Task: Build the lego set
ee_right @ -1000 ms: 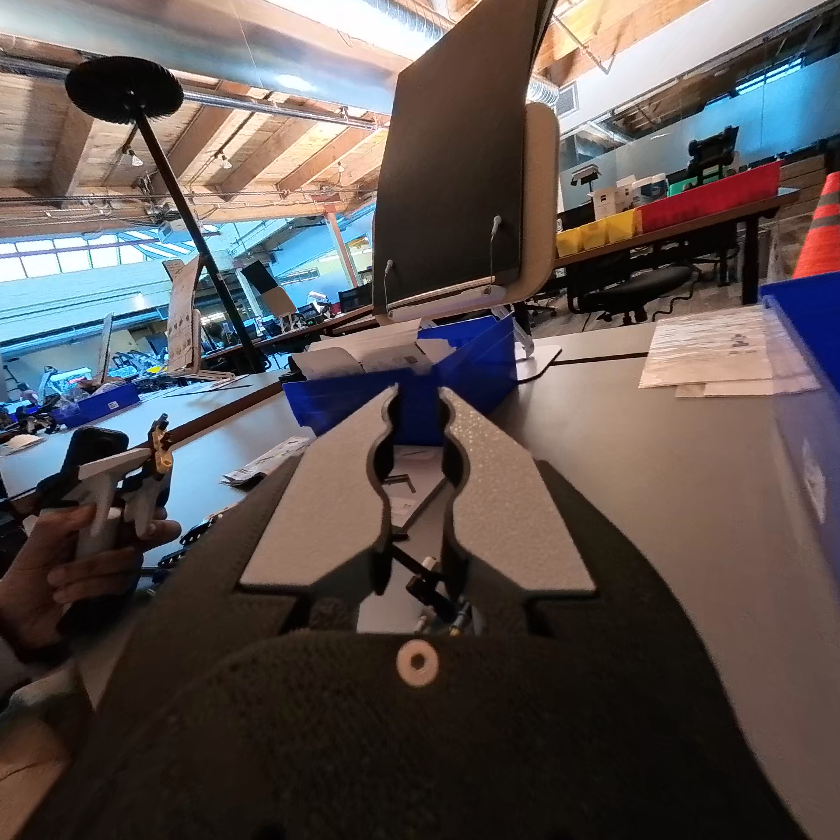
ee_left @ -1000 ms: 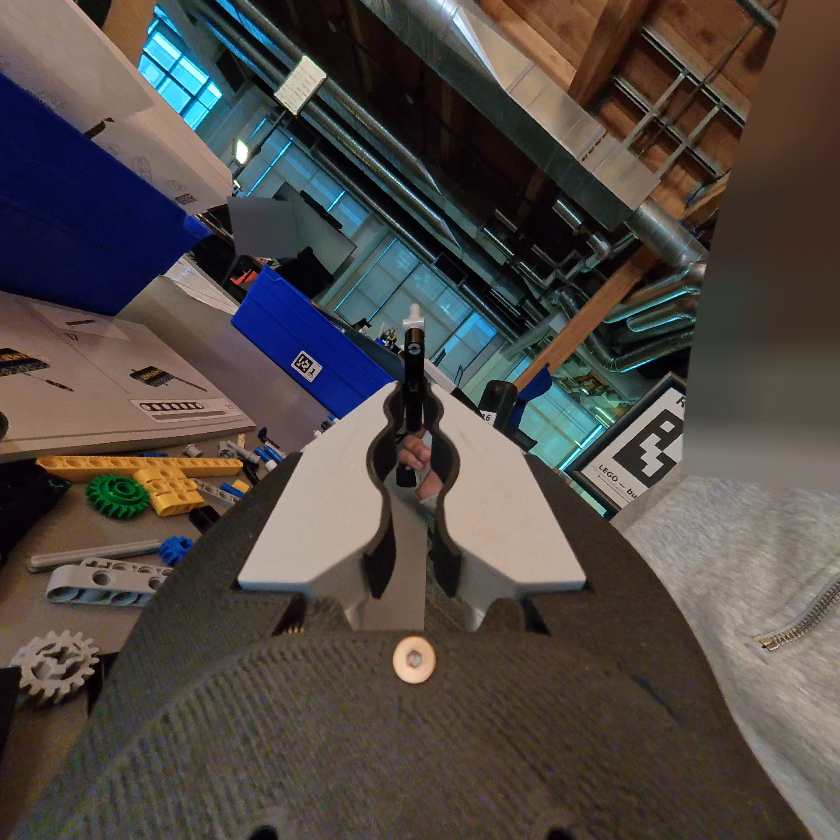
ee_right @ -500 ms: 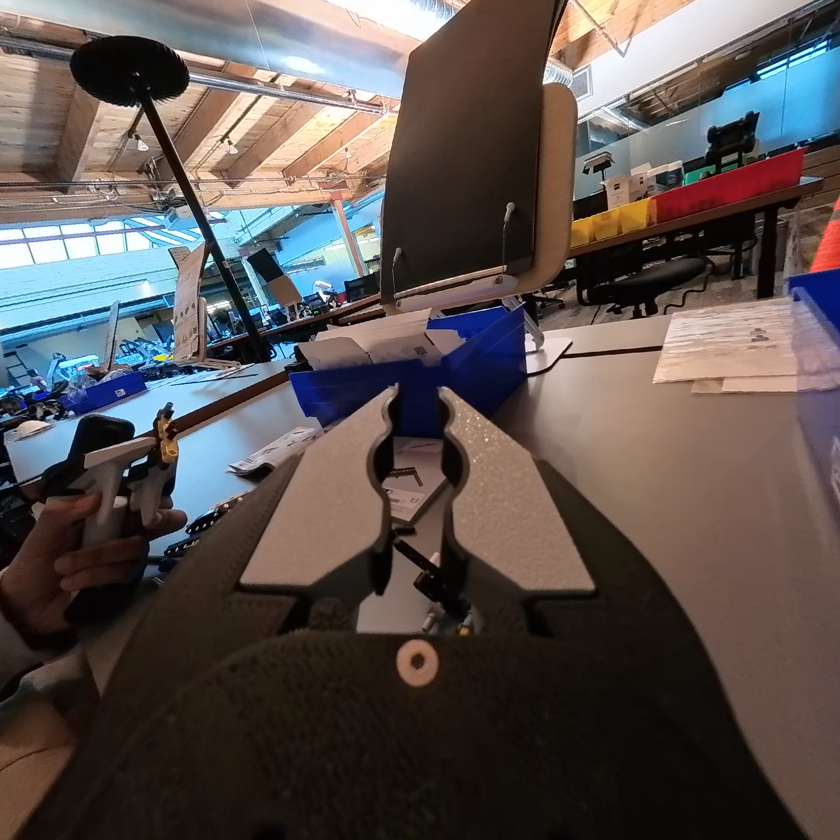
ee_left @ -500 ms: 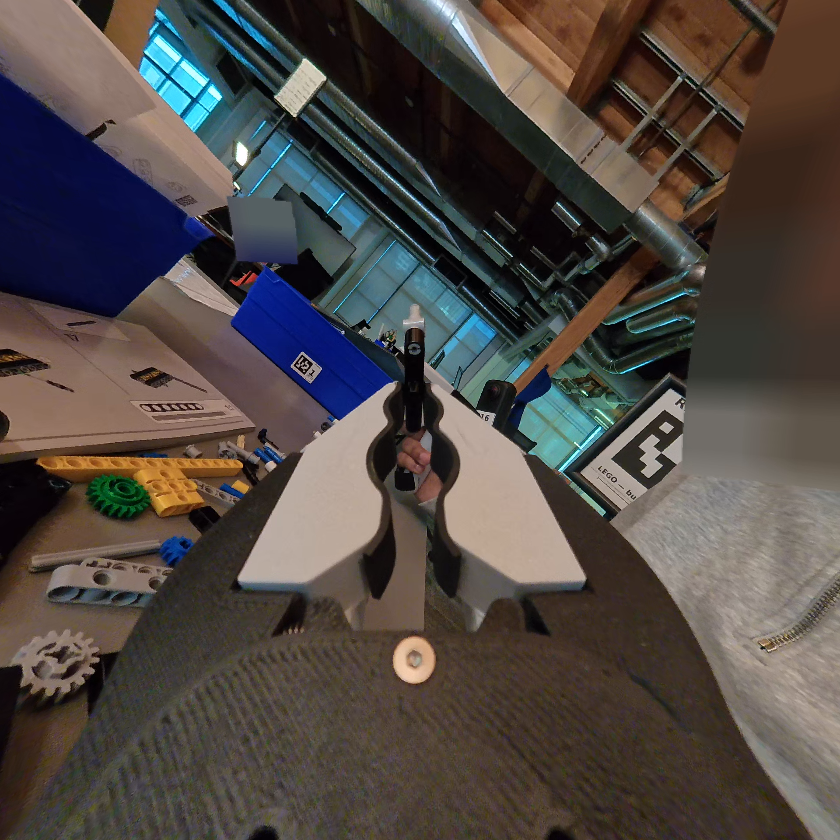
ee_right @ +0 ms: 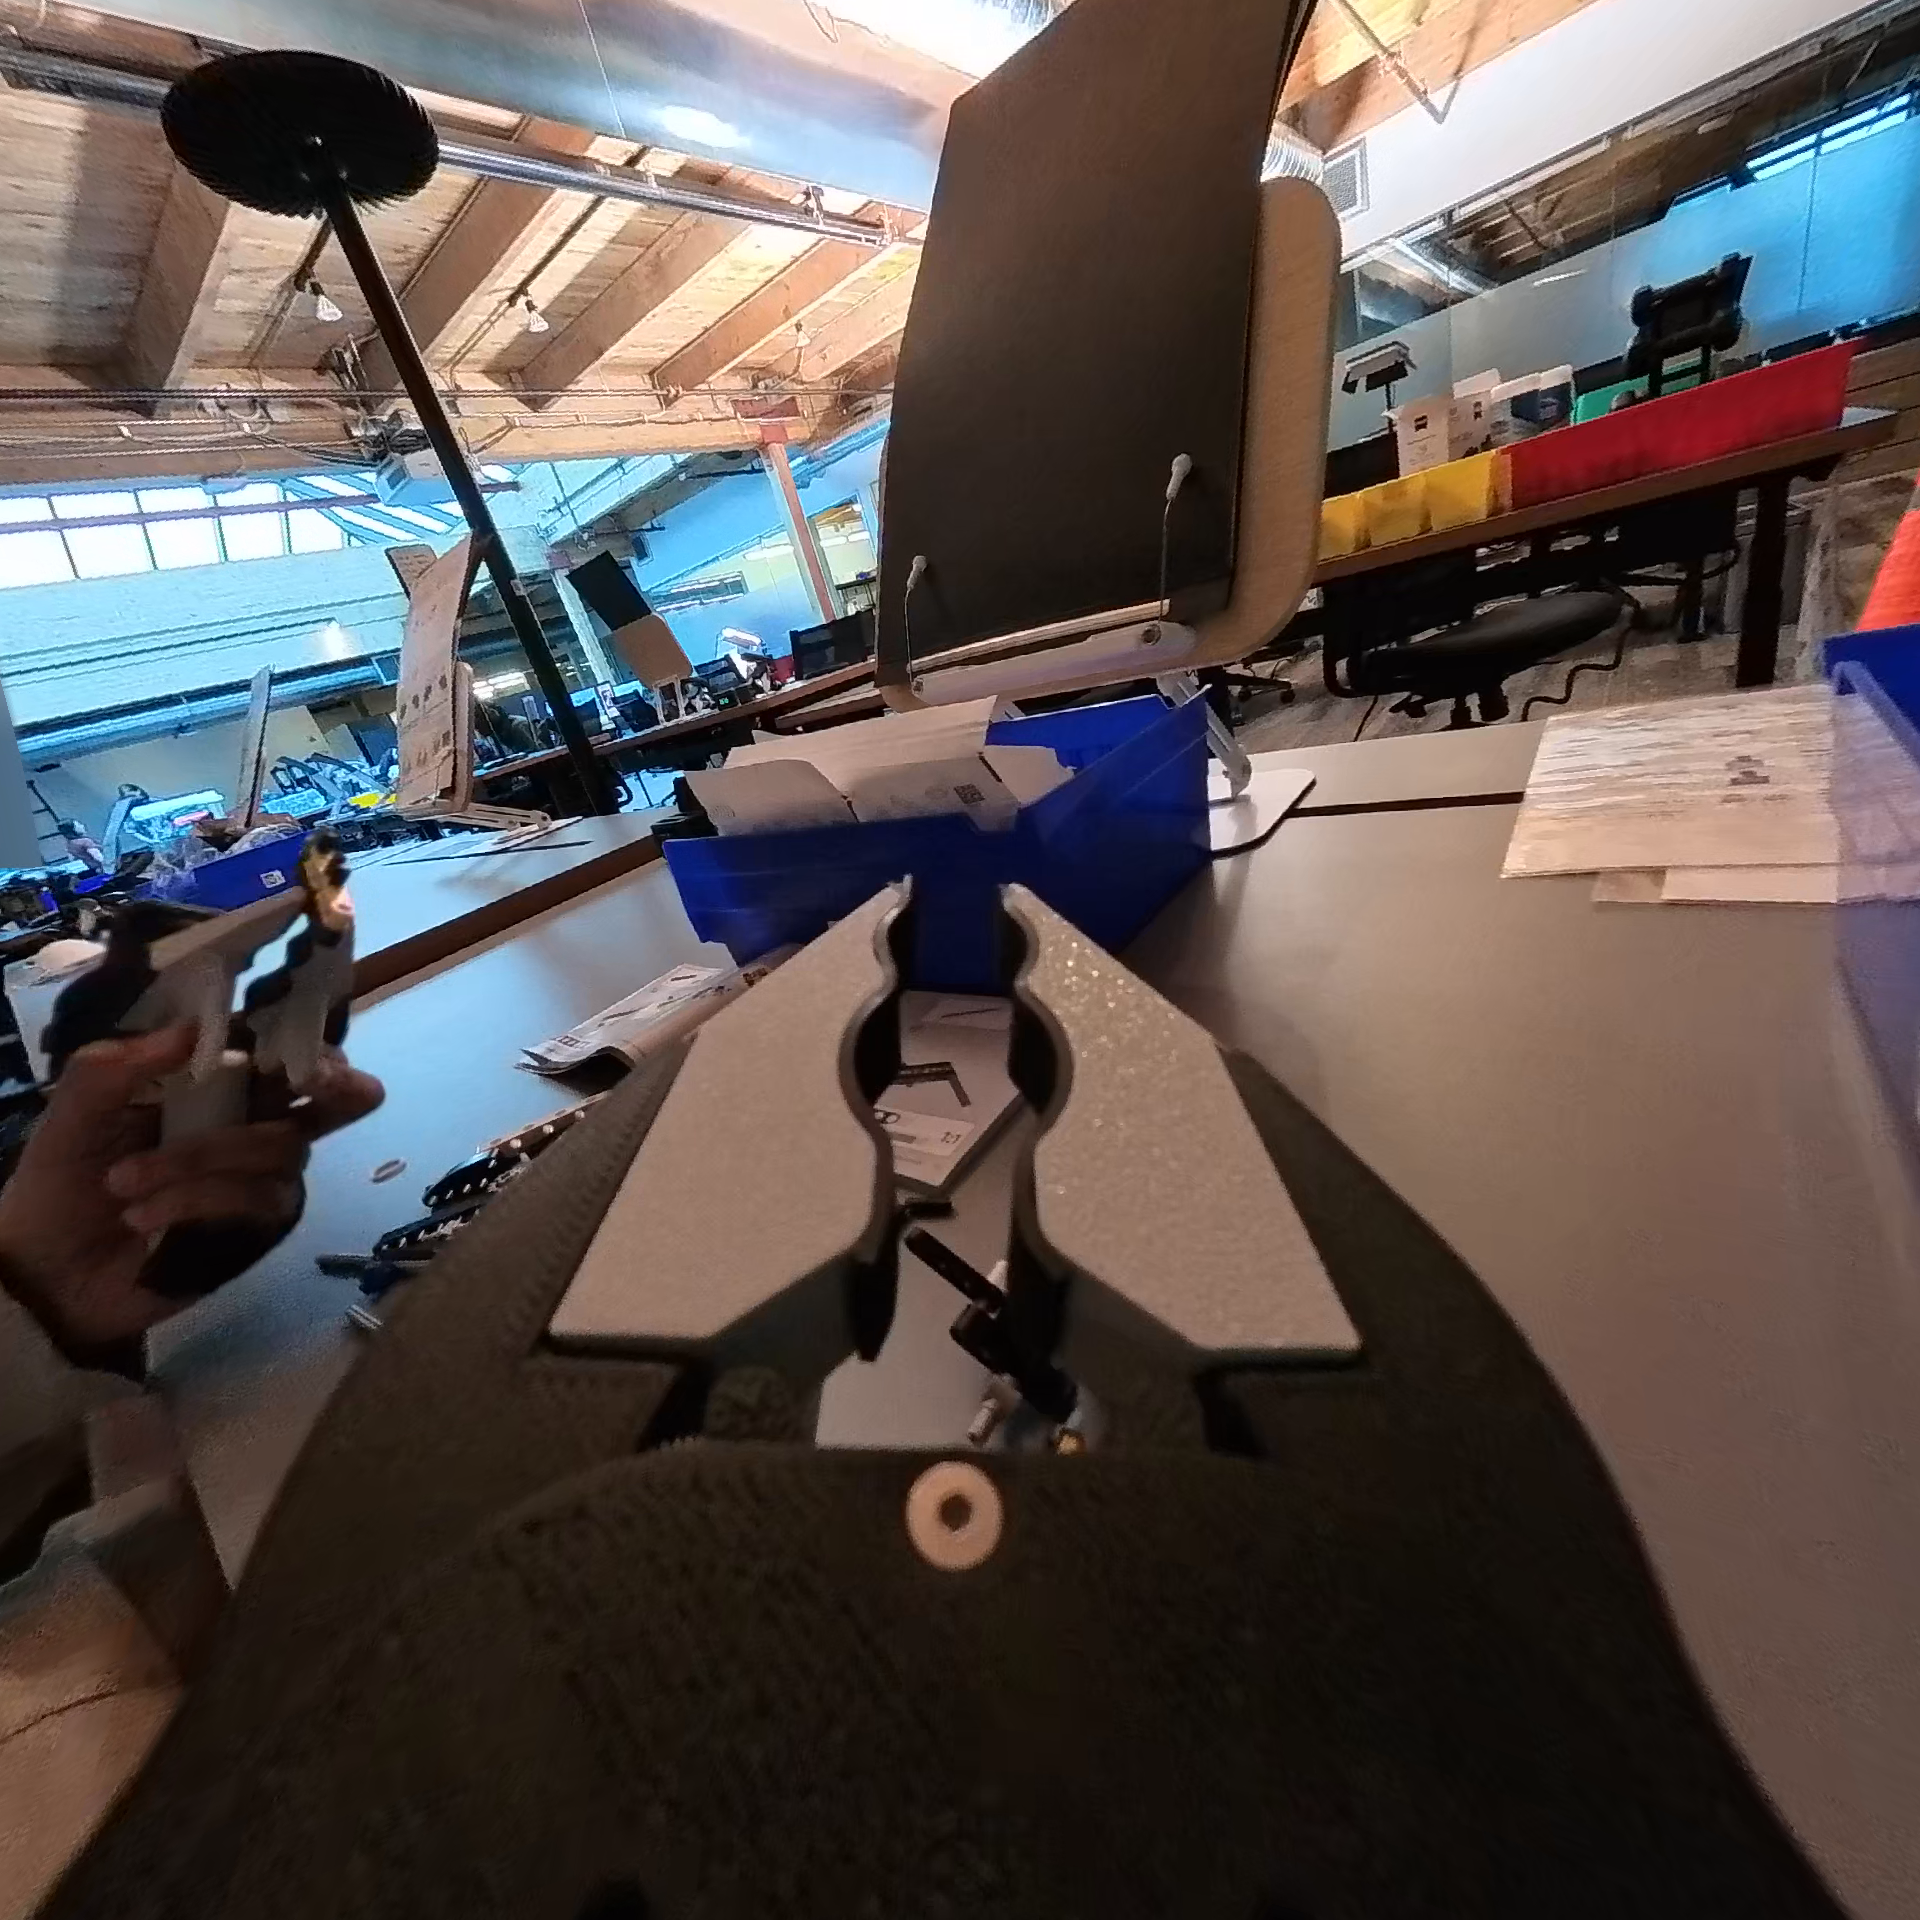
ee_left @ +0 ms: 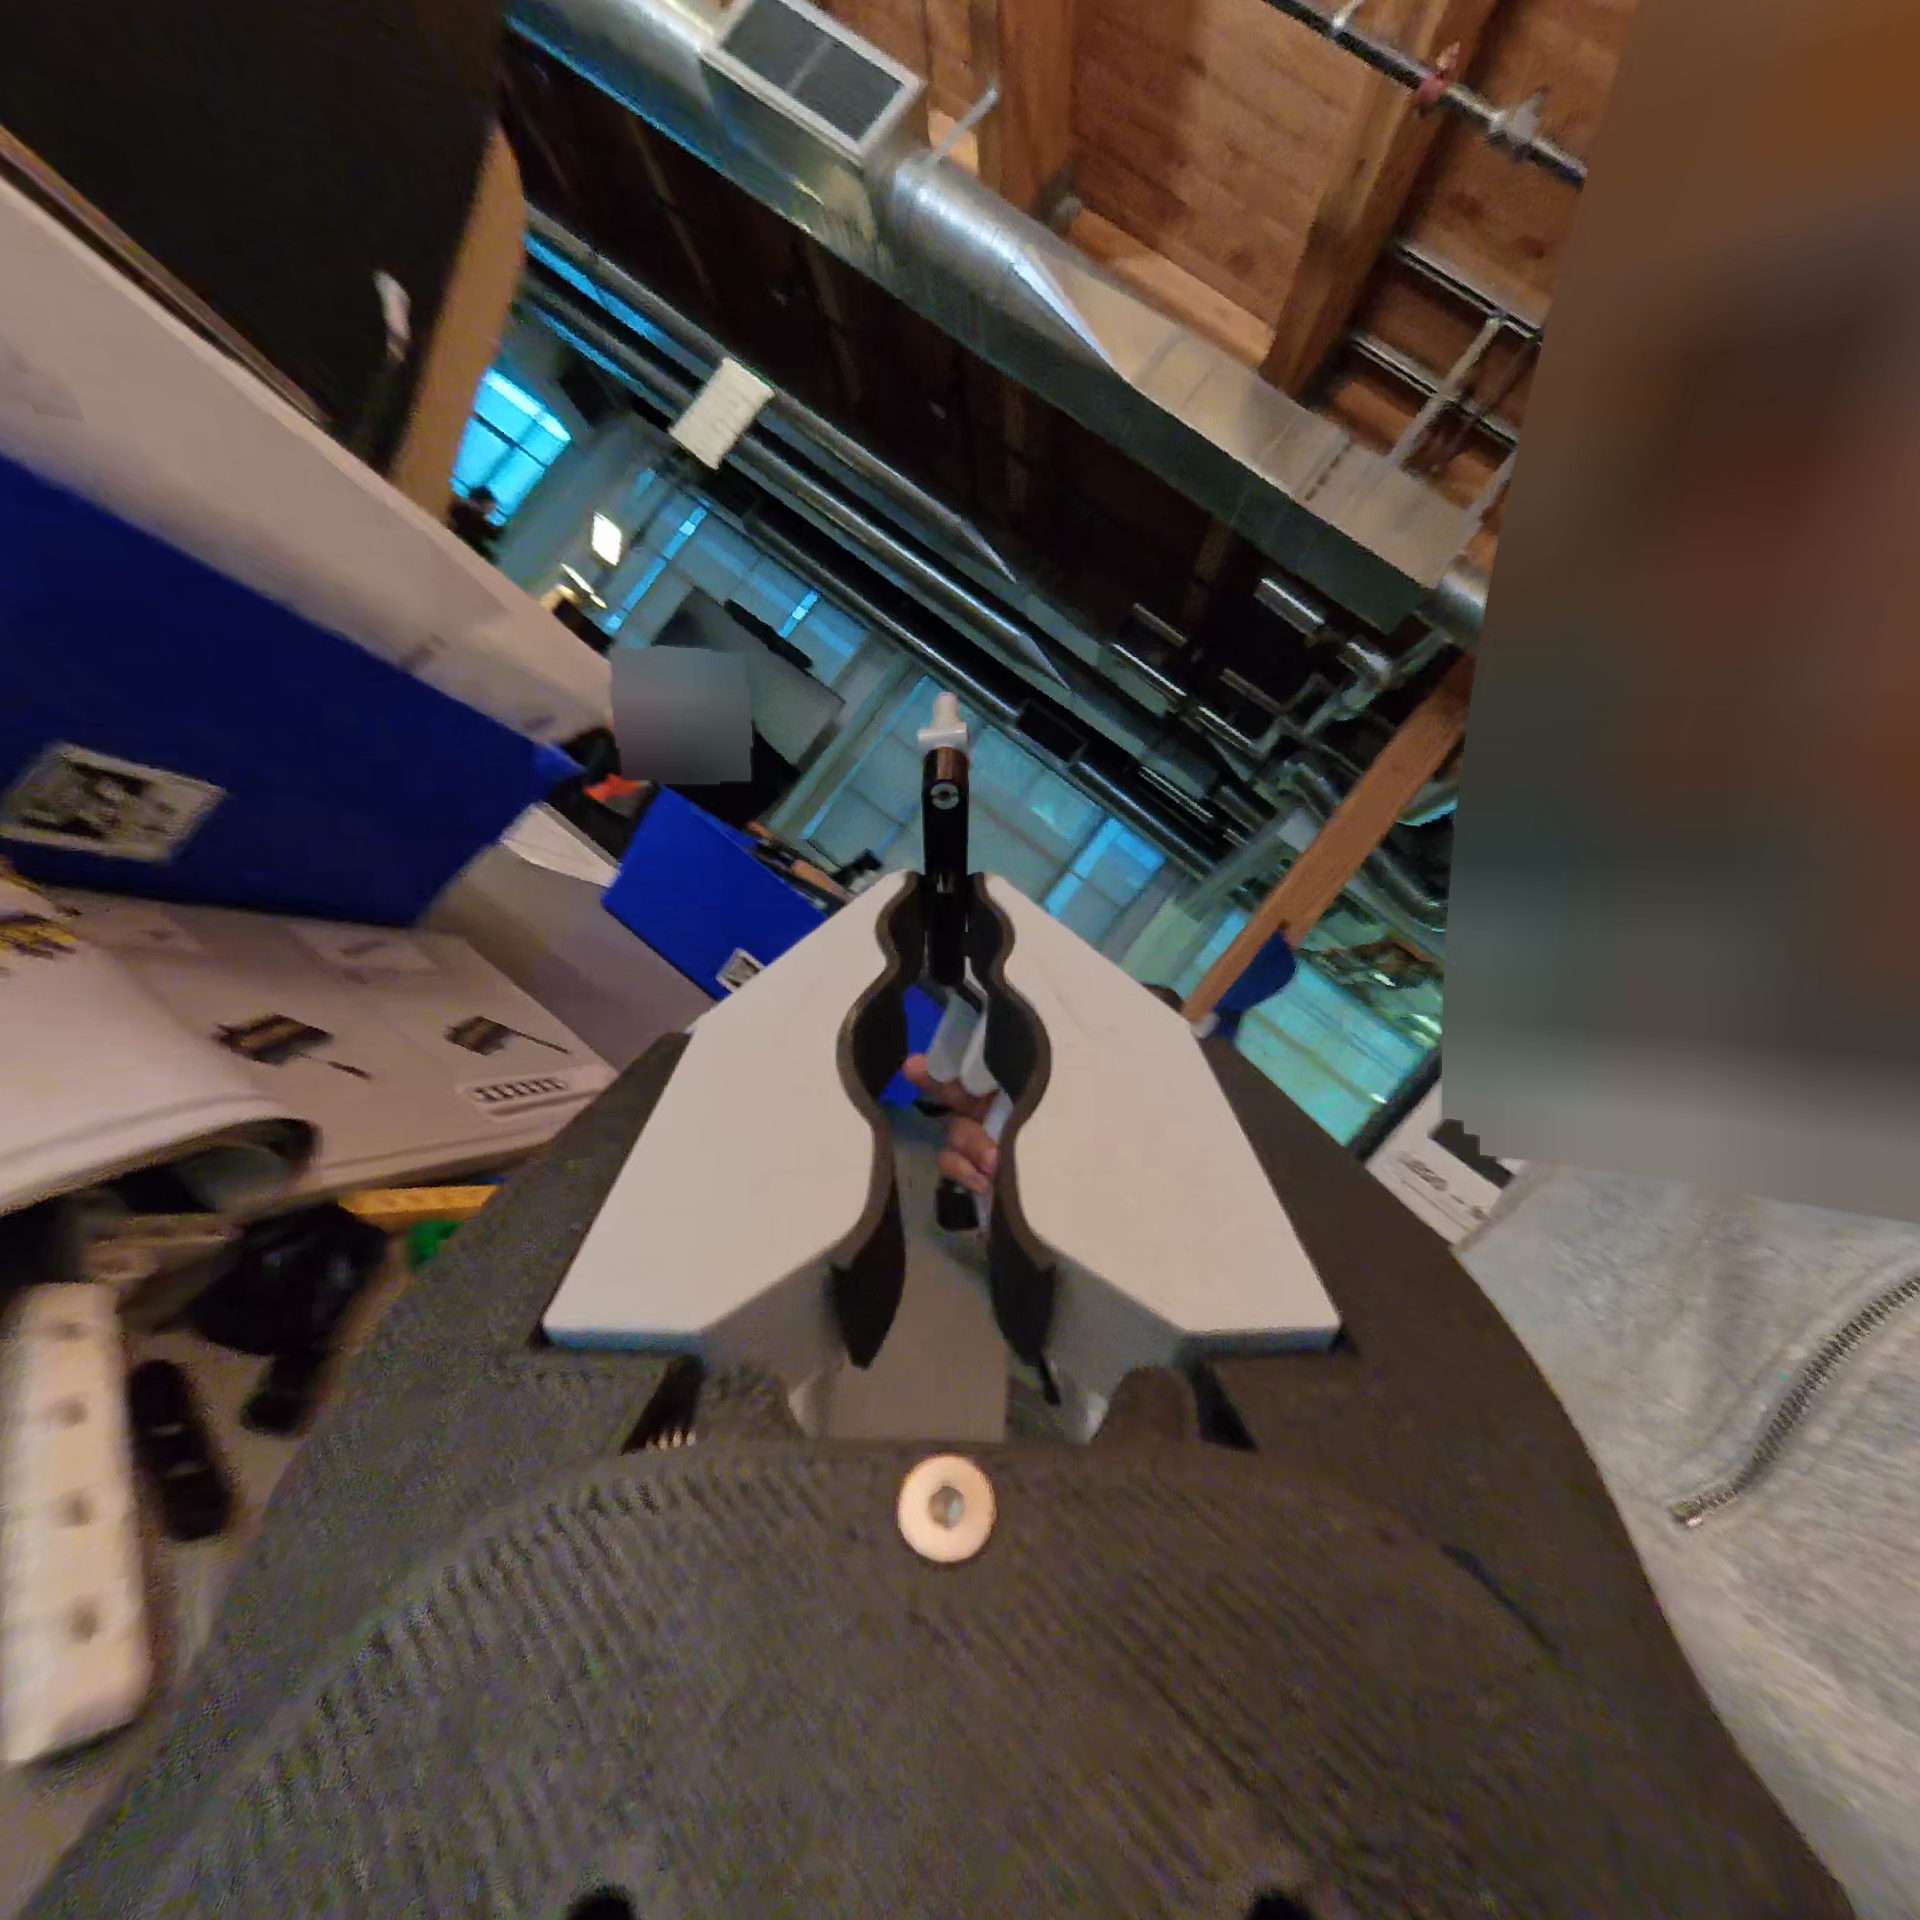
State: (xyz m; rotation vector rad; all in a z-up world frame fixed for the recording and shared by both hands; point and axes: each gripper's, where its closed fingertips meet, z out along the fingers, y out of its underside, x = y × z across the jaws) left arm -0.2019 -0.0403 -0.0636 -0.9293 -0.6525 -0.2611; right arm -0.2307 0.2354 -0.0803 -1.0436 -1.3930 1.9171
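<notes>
In the left wrist view my left gripper is shut on a thin black lego piece that stands upright with a white pin on its top end. It is held up in the air, above the table. In the right wrist view this gripper shows at the far left, held by a hand, with the piece in its tips. My right gripper is slightly open and empty, low over the grey table. A black part with pins lies under its fingers.
Loose parts lie at the lower left: a white beam, black pieces and a yellow beam. An open instruction booklet and blue bins stand behind. A blue bin, a book stand and papers are ahead of the right gripper.
My left gripper has swung with the black piece still held; the table parts have slid to the lower left and blurred. In the right view it sits higher than before.
</notes>
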